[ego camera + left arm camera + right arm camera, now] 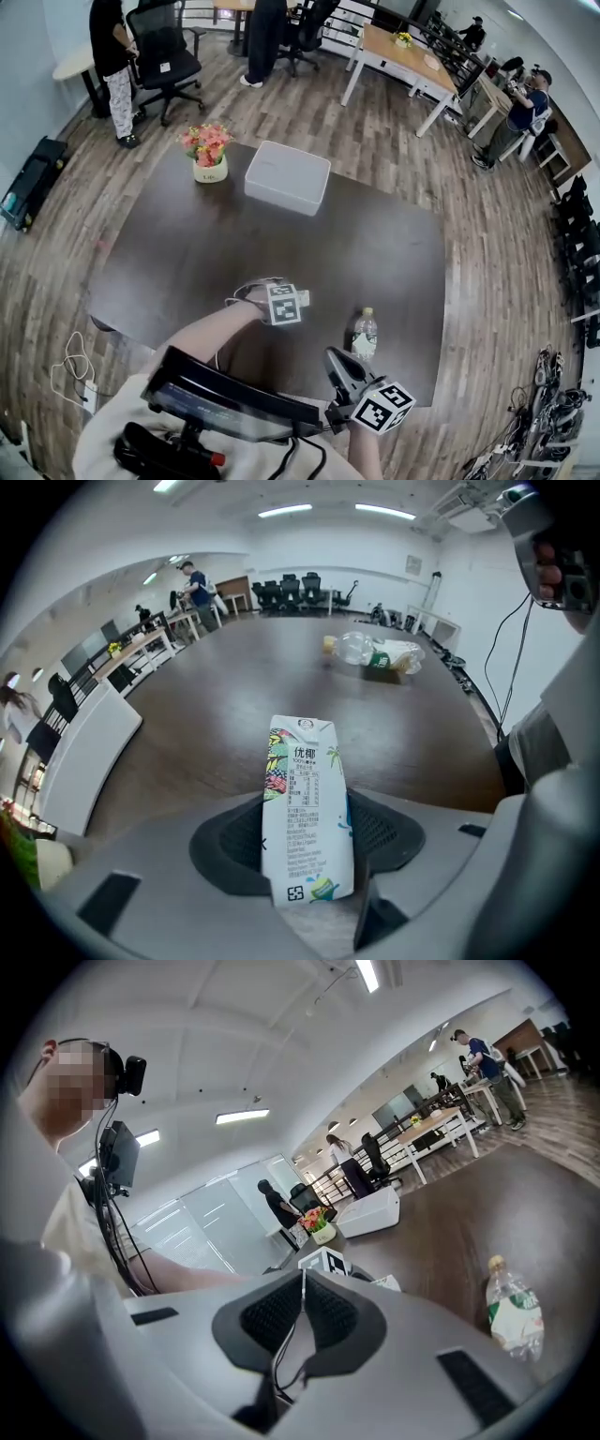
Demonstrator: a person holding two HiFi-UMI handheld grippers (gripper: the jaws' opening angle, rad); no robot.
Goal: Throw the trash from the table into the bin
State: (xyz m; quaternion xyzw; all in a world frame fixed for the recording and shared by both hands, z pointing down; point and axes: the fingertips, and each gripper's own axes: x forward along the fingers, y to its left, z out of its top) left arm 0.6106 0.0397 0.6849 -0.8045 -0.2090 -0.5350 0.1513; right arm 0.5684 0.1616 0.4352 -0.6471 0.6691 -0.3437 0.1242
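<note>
A small white drink carton with a palm-leaf print stands upright between the pads of my left gripper, which is shut on it. In the head view that gripper points steeply down at the dark table near its front edge, the carton just showing. A clear plastic bottle with a green label lies to its right, also in view as bottle and bottle. My right gripper hovers below the bottle, jaws shut and holding nothing.
A white rectangular box and a pot of pink flowers stand at the table's far side. Office chairs, white desks and several people fill the room beyond. Cables lie on the wood floor at left.
</note>
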